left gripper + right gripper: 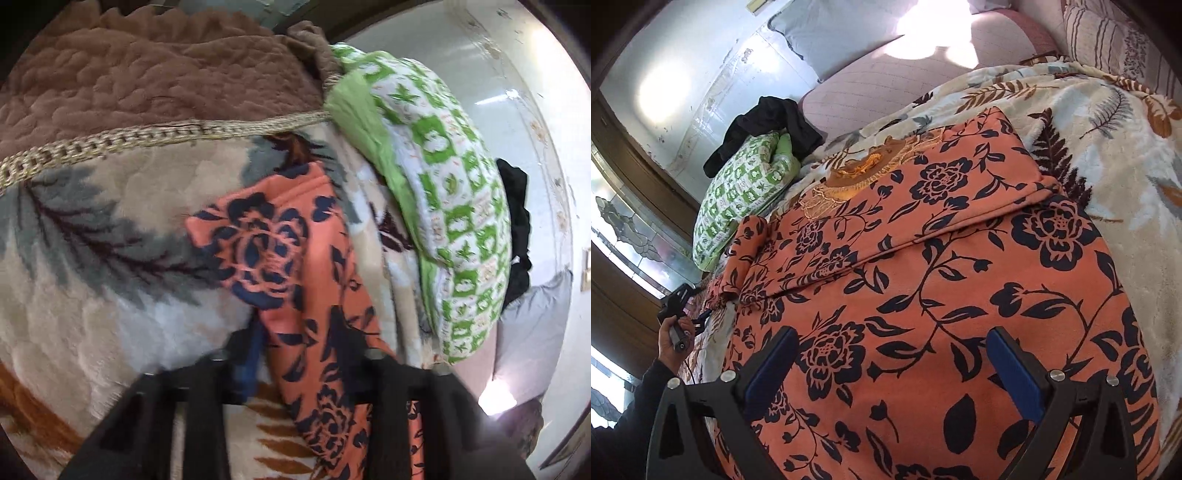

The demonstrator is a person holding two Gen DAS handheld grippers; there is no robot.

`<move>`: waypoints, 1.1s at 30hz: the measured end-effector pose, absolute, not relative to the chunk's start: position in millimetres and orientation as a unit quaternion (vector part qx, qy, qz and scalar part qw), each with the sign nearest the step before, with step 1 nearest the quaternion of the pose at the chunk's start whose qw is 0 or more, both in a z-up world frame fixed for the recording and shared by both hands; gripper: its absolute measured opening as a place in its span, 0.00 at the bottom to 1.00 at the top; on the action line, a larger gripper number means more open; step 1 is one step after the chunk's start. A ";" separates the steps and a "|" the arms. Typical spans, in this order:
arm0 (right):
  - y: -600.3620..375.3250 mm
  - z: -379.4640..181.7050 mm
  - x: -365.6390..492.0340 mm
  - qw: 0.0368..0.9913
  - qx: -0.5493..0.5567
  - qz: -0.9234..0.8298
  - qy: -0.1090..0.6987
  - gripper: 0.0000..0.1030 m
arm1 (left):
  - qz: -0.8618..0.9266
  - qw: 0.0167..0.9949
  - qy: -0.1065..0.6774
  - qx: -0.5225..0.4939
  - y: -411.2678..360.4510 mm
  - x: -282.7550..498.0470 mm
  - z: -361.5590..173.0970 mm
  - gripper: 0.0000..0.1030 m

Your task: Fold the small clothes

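Left gripper (295, 354) pinches orange garment (923, 295) (green pillow (454, 206) beside); right gripper (890, 362) gapes empty.

The garment (923, 258) lies on the blanket (1108, 166), with the pillow (738, 199) to its left.

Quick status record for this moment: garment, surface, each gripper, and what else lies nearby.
garment: orange floral garment, spread flat, one part folded over
surface: leaf-print blanket
left gripper: jaws nearly shut around a strip of the garment
right gripper: open, over the garment, holding nothing
nearby: green patterned pillow; black cloth behind it
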State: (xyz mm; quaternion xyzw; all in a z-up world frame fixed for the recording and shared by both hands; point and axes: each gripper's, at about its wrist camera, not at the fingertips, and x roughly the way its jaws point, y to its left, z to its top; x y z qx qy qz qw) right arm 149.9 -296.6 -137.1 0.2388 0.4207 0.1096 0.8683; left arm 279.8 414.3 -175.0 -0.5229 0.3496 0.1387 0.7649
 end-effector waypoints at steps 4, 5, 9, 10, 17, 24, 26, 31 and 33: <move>-299.9 -134.3 148.6 0.871 0.241 0.108 0.414 0.99 | 0.154 0.777 0.364 -0.490 415.9 282.8 -167.4 0.06; -300.6 -132.9 147.9 0.873 0.239 0.108 0.411 0.99 | 0.155 0.788 0.363 -0.472 412.4 284.3 -158.4 0.06; -305.3 -126.9 143.7 0.879 0.243 0.111 0.396 0.99 | 0.154 0.846 0.337 -0.384 384.2 284.1 -97.1 0.06; -306.5 -125.3 142.4 0.881 0.243 0.111 0.391 0.99 | 0.149 0.865 0.326 -0.351 371.3 283.5 -75.0 0.06; -327.1 -121.0 129.0 0.884 0.280 0.116 0.356 0.99 | 0.033 0.961 0.224 -0.162 224.7 257.8 86.7 0.06; -368.5 -113.4 110.8 0.882 0.338 0.100 0.313 0.99 | -0.120 0.964 0.231 -0.062 28.6 248.0 112.4 0.06; -379.7 -109.9 104.8 0.884 0.347 0.092 0.299 0.99 | -0.154 0.953 0.258 -0.047 -20.1 254.4 93.0 0.06; -397.1 -111.5 97.1 0.879 0.367 0.084 0.292 1.00 | -0.232 0.887 0.399 0.028 -136.8 265.6 -15.1 0.51; -399.7 -112.8 96.6 0.878 0.369 0.079 0.295 1.00 | -0.242 0.846 0.473 0.057 -150.4 264.7 -66.0 0.61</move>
